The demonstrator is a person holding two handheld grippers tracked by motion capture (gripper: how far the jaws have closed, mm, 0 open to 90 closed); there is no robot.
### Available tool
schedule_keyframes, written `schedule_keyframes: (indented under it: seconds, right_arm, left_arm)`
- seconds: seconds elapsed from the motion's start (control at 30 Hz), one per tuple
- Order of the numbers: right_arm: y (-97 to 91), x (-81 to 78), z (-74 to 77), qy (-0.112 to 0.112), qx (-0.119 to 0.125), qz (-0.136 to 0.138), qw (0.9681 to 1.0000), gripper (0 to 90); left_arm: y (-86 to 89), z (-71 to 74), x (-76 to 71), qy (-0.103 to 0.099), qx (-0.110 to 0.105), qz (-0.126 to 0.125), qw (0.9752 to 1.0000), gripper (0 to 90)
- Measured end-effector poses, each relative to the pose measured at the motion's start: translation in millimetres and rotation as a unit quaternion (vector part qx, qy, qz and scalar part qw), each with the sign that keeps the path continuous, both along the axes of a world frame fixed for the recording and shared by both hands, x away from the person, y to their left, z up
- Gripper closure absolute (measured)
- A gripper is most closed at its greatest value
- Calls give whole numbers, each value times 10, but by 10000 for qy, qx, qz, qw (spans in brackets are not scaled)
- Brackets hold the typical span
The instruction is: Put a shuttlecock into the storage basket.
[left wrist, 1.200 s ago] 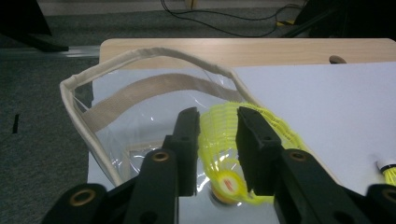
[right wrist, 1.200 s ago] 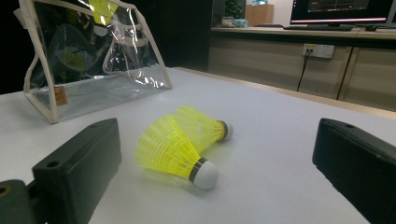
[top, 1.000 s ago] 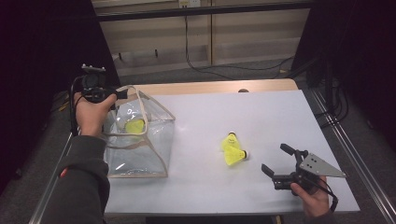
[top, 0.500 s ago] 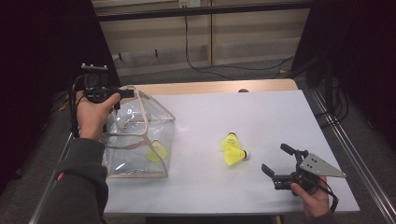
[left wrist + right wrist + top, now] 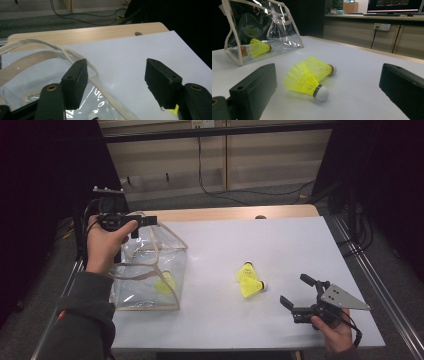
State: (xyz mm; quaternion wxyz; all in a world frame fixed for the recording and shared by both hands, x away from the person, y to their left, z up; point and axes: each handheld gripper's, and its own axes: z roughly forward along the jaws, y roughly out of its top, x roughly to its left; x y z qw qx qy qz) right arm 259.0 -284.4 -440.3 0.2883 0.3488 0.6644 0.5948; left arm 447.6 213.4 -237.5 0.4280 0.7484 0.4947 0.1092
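Note:
A clear bag (image 5: 145, 275) with beige trim stands open at the table's left. One yellow shuttlecock (image 5: 165, 282) lies on its bottom, and shows through the bag's wall (image 5: 259, 47) in the right gripper view. My left gripper (image 5: 132, 227) hovers over the bag's far rim. Its jaws have just been opening, and nothing is between them (image 5: 115, 66). The bag's strap (image 5: 50, 47) runs below. Two more yellow shuttlecocks (image 5: 245, 270) (image 5: 252, 287) lie side by side mid-table. My right gripper (image 5: 297, 295) rests low near the front right, open, facing them (image 5: 329, 68).
The white table top (image 5: 280, 240) ends in a wooden strip (image 5: 235, 213) at the far side. A metal rail (image 5: 385, 285) runs along the right edge. Cables lie on the floor beyond the table.
The shuttlecock that hung near the bag's mouth under my left gripper has dropped to the bag's bottom. The left gripper has lifted a little towards the far rim. The right gripper stayed put.

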Motion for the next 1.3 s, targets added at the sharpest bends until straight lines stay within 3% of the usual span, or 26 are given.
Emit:
schedule_keyframes:
  seconds: [0.47, 0.7, 0.97, 1.3]
  right_arm:
    - [1, 0, 1, -2, -15, -3, 10000, 11]
    - [-9, -1, 0, -6, -32, -4, 10000, 12]
    - [-4, -12, 1, 14, -26, -13, 10000, 11]
    - [-13, 2, -20, 46, -58, -7, 10000, 11]
  left_arm:
    - [-292, 48, -119, -51, -108, -562, 9983, 187]
    - [-404, 63, -186, -113, -165, -712, 9973, 175]
    - [-569, 55, -292, -142, -242, -1029, 9943, 164]
    - [-735, -8, -311, -205, -278, -1227, 9918, 149]
